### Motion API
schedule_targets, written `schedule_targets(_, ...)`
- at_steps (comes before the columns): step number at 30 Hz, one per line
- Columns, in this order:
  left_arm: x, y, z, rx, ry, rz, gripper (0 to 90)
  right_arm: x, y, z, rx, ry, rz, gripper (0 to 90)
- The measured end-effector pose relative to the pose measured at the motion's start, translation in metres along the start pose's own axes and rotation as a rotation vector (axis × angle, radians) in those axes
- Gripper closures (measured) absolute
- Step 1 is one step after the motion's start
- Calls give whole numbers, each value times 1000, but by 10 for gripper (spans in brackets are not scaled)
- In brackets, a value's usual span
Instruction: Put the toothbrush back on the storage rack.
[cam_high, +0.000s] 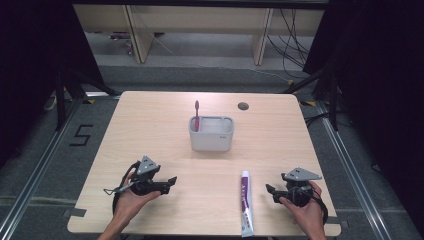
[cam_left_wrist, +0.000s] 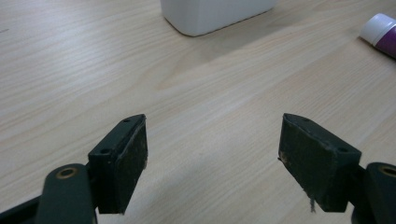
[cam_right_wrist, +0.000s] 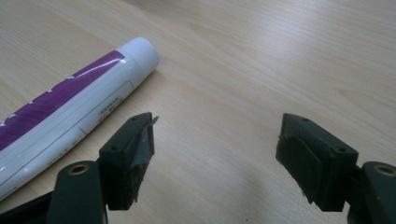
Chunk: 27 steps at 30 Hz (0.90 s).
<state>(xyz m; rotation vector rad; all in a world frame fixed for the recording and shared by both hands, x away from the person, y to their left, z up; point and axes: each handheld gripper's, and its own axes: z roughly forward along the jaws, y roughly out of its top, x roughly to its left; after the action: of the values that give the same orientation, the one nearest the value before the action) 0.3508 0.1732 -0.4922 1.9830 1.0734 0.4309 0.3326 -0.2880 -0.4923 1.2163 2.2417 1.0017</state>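
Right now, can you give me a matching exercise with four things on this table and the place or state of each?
Things:
1. toothbrush
2. toothpaste tube
3. left gripper
4. container

Places or states:
A. lies flat beside the right gripper
B. grey-white, at the middle of the table
C. stands upright in the container
D. open, with nothing between the jaws

Pairs: 1-C, 2-A, 3-D, 4-B

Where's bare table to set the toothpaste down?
Bare wood lies between the left gripper and the toothpaste tube, left of the white bin, and right of it. Tightest between the tube and the right gripper.
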Motion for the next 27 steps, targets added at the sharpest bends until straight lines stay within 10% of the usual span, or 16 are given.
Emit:
schedule_targets(8,-5,-15,-4,13,2,14,227,5,2,-2,-16,0,-22,282)
schedule_targets(9,-5,-16,-5,17,-3,27,225,11,2,-3,15,24,46,282)
schedule_targets(27,-13,-34,-19,25,-15,53,197,21,-1,-9,-9,51,-49,297)
